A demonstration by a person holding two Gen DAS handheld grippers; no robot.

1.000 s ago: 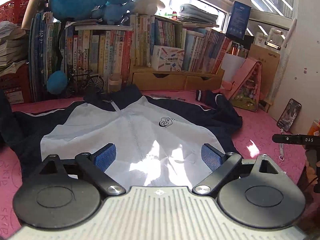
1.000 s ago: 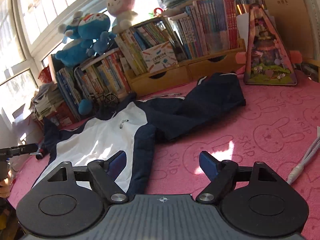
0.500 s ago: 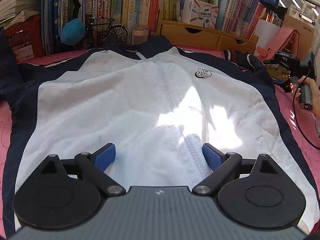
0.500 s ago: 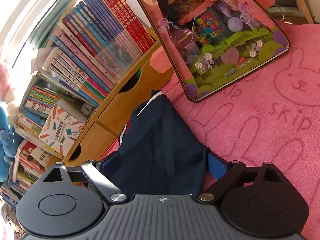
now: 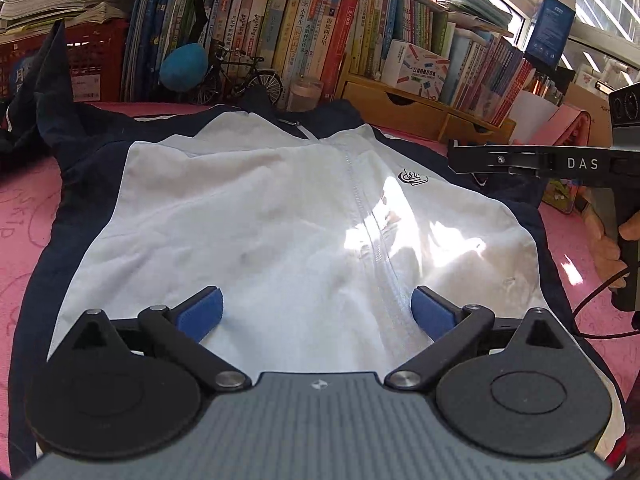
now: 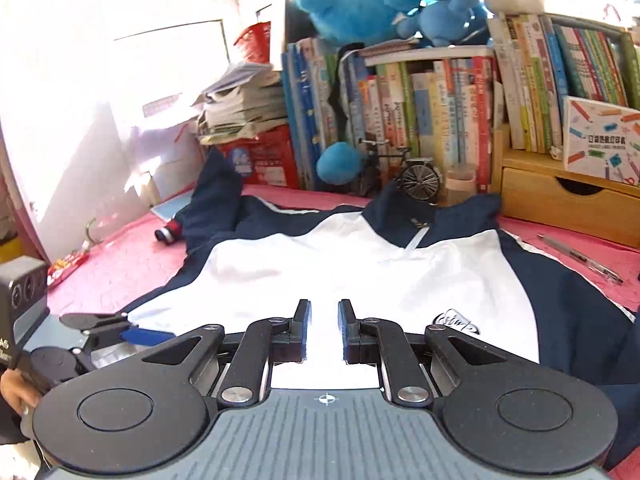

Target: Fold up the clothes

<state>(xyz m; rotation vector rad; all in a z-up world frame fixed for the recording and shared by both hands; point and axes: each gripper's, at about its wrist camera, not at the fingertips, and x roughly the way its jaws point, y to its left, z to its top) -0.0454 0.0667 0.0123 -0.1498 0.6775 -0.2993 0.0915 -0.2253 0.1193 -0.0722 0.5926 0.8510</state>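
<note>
A white jacket (image 5: 280, 220) with navy sides and sleeves lies front up on the pink mat (image 5: 24, 208), zipped, collar toward the books. My left gripper (image 5: 316, 312) hovers over its lower front. Its jaws are wide and still opening, with nothing between the blue pads. The left gripper (image 6: 116, 326) also shows at the lower left of the right wrist view. My right gripper (image 6: 324, 320) is above the jacket (image 6: 320, 272) near the chest logo (image 6: 456, 316). Its jaws are closing to a narrow gap, and only white cloth shows through it. From the left wrist view, the right gripper (image 5: 480, 160) reaches in from the right.
Books (image 5: 300, 40), wooden drawers (image 6: 560, 196), a model bicycle (image 6: 404, 176) and plush toys (image 6: 400, 4) line the back. A pen (image 6: 580, 264) lies on the mat to the right of the jacket. One navy sleeve (image 6: 216, 200) rises against a red box at the left. A hand (image 5: 608, 248) holds the right gripper.
The right gripper left the navy sleeve by the pink toy house, swung over the jacket's chest and narrowed its jaws. The left gripper sank closer to the jacket's front.
</note>
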